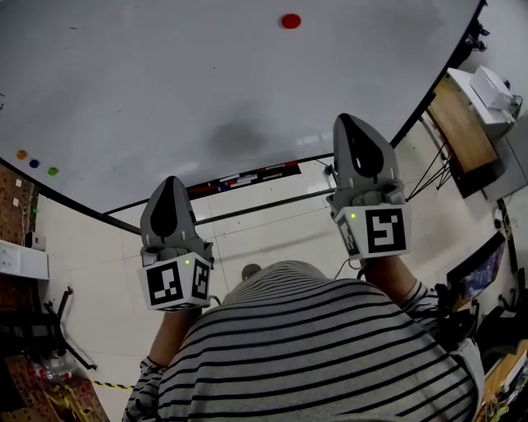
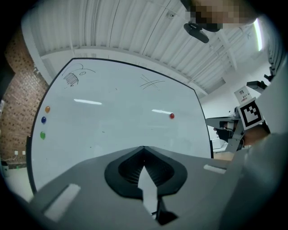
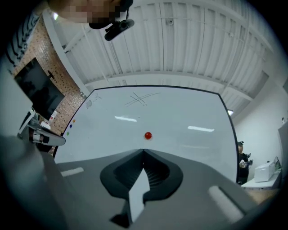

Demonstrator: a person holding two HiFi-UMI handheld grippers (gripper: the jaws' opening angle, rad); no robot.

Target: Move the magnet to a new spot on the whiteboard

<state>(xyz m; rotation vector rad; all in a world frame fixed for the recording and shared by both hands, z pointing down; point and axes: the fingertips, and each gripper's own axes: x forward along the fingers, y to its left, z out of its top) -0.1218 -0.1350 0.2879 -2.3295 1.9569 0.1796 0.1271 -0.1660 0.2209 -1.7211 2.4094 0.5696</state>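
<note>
A red round magnet (image 1: 290,21) sticks to the whiteboard (image 1: 190,91), high and right of centre. In the right gripper view the magnet (image 3: 147,135) sits just beyond my right gripper (image 3: 143,151), apart from it. My right gripper (image 1: 351,119) is shut with nothing in it, its tips near the board's lower edge. My left gripper (image 1: 171,180) hangs lower and to the left, below the board, jaws together and empty. In the left gripper view the magnet (image 2: 171,116) lies far off to the right of my left gripper (image 2: 144,148).
Orange (image 1: 21,154), blue (image 1: 34,163) and green (image 1: 53,171) magnets line the board's left edge. A tray with markers (image 1: 247,175) runs under the board. A wooden table (image 1: 462,124) and a white printer (image 1: 491,91) stand at the right. Faint pen marks (image 2: 151,82) top the board.
</note>
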